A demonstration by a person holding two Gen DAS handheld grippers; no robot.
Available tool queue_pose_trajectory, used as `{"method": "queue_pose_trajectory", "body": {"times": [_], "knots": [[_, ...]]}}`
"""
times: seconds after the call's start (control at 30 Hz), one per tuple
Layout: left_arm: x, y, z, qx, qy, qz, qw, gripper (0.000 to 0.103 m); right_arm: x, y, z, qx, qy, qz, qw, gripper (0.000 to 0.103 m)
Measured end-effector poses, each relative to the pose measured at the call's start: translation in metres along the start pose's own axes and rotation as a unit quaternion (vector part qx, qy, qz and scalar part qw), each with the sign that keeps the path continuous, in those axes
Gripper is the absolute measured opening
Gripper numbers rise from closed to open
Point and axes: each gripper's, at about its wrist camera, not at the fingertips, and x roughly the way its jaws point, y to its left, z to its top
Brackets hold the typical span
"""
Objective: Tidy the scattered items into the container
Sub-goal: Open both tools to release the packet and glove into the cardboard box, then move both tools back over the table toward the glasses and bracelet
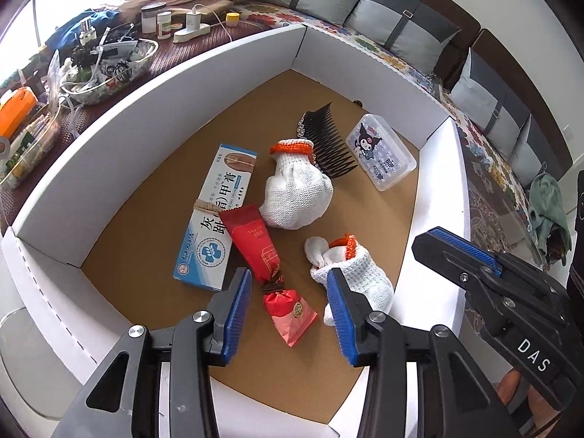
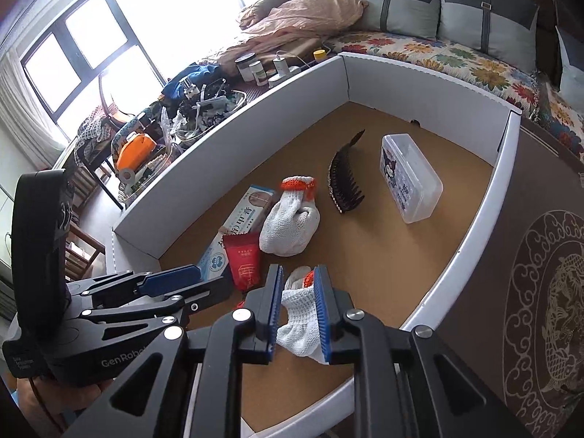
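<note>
A white cardboard box (image 1: 109,116) with a brown floor holds the items: a blue-white ointment carton (image 1: 215,215), a red sachet (image 1: 270,270), a white knit glove with orange cuff (image 1: 295,189), a second such glove (image 1: 354,273), a black comb (image 1: 328,142) and a clear plastic case (image 1: 379,151). My left gripper (image 1: 288,292) is open above the red sachet, empty. My right gripper (image 2: 299,306) hovers over the second glove (image 2: 299,325), its fingers either side of it with a gap. The box (image 2: 226,124) also shows in the right wrist view.
A cluttered table with a glass bowl (image 1: 109,69), jars and a charger (image 1: 189,25) lies beyond the box's far wall. A floral sofa with grey cushions (image 2: 438,51) runs behind. A patterned brown surface (image 2: 529,292) lies right of the box.
</note>
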Motion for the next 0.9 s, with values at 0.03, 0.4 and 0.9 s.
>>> {"method": "queue_pose_trajectory", "body": {"times": [0.03, 0.4, 0.9], "knots": [[-0.002, -0.001, -0.001, 0.001, -0.001, 0.001, 1.0000, 0.043, -0.003, 0.001, -0.001, 0.000, -0.001, 0.000, 1.000, 0.019], [-0.047, -0.023, -0.015, 0.023, -0.036, 0.022, 0.9988, 0.043, -0.047, 0.002, -0.011, 0.008, -0.022, -0.003, 1.000, 0.035], [-0.097, -0.063, -0.031, 0.065, -0.083, 0.046, 0.9933, 0.044, -0.114, 0.000, -0.033, 0.010, -0.058, -0.026, 0.998, 0.035]]}}
